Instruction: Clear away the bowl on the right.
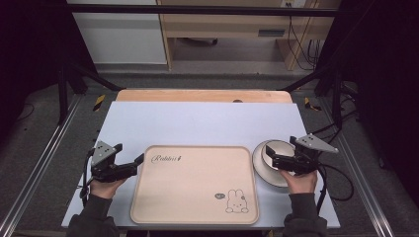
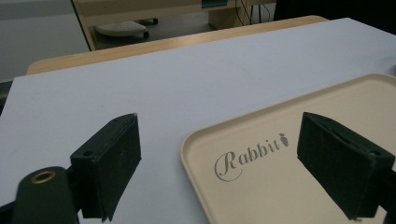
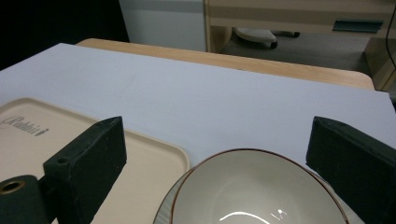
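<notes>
**Bowl not yet gripped, tray empty: most of the work lies ahead**

Your right hand-held gripper [image 1: 274, 157] hangs over the bowl [image 1: 274, 163], jaws spread wide, one to either side of the rim as its own view shows, and closed on nothing. I cannot tell whether either jaw touches the rim. The bowl [image 3: 254, 191] sits on a plate [image 1: 261, 170] on the bench [image 1: 197, 123], just beside the right edge of the tray [image 1: 195, 185]. Your left hand-held gripper [image 1: 138, 162] is at the tray's left edge near the far corner, also wide open; in its own view one jaw stands over the bare bench and the other over the tray [image 2: 289, 186] past the "Rabbit" lettering, so the rim lies between them but is not pinched.

By my reading, nothing has been moved so far. The tray surface is bare apart from its printing, and bowl and plate stand off it. If the job is to load them onto the tray, the grasp, the lift and the placing all remain.

On orientation: the bowl stands upright, mouth up, its inside empty. Being round, it has no long axis to speak of. The tray lies flat with its long axis running left to right across the bench, lettering at the far left corner, the rabbit drawing at the near right.
</notes>
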Demonstrator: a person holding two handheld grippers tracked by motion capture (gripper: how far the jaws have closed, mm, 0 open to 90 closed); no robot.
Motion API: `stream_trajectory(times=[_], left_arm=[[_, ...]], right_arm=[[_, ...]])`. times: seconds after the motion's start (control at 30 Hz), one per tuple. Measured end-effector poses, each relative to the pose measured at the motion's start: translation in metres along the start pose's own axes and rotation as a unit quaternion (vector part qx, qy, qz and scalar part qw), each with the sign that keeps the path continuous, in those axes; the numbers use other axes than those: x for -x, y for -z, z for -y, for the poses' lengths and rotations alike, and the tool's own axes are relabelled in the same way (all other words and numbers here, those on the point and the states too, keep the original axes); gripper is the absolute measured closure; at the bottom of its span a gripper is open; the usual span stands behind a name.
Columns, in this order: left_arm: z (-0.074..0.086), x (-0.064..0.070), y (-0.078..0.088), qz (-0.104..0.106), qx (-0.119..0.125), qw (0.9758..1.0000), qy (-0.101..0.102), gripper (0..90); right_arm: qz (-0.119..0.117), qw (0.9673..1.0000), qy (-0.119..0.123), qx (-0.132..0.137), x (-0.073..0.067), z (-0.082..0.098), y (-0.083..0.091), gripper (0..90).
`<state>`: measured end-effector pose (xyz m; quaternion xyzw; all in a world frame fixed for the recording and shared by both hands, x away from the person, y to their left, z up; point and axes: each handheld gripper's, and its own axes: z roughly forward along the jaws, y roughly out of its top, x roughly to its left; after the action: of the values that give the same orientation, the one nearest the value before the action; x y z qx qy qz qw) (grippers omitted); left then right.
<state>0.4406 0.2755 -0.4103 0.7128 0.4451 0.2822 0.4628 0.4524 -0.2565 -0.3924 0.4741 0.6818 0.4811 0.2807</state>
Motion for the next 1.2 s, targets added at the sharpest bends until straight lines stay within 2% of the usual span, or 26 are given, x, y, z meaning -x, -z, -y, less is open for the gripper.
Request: stream_trajectory(times=[0.13, 0.33, 0.47, 0.6, 0.9, 0.97, 1.2], left_arm=[[0.001, 0.000, -0.001, 0.000, -0.002, 1.0000, -0.002, 13.3], [0.000, 0.001, -0.001, 0.001, -0.001, 1.0000, -0.002, 13.4], [0.001, 0.001, -0.001, 0.001, -0.002, 1.0000, -0.004, 13.5], [0.001, 0.001, -0.002, 0.002, -0.003, 1.0000, -0.004, 13.7], [0.001, 0.002, -0.002, 0.003, -0.004, 1.0000, -0.006, 14.1], [0.001, 0.002, -0.002, 0.004, -0.004, 1.0000, -0.006, 14.1], [0.001, 0.003, -0.002, 0.003, -0.005, 0.9999, -0.009, 14.4]], right_arm=[[0.006, 0.9999, -0.012, -0.010, 0.005, 0.003, -0.001, 6.1], [0.019, 0.9995, -0.010, -0.023, 0.008, 0.006, -0.003, 7.5], [0.028, 0.9989, -0.019, -0.033, 0.014, 0.009, -0.003, 9.8], [0.048, 0.9974, -0.016, -0.051, 0.019, 0.012, -0.005, 11.7], [0.065, 0.9944, -0.030, -0.077, 0.027, 0.019, -0.009, 16.9], [0.066, 0.9943, -0.027, -0.080, 0.029, 0.020, -0.009, 17.5], [0.079, 0.9907, -0.042, -0.103, 0.034, 0.026, -0.013, 22.7]])
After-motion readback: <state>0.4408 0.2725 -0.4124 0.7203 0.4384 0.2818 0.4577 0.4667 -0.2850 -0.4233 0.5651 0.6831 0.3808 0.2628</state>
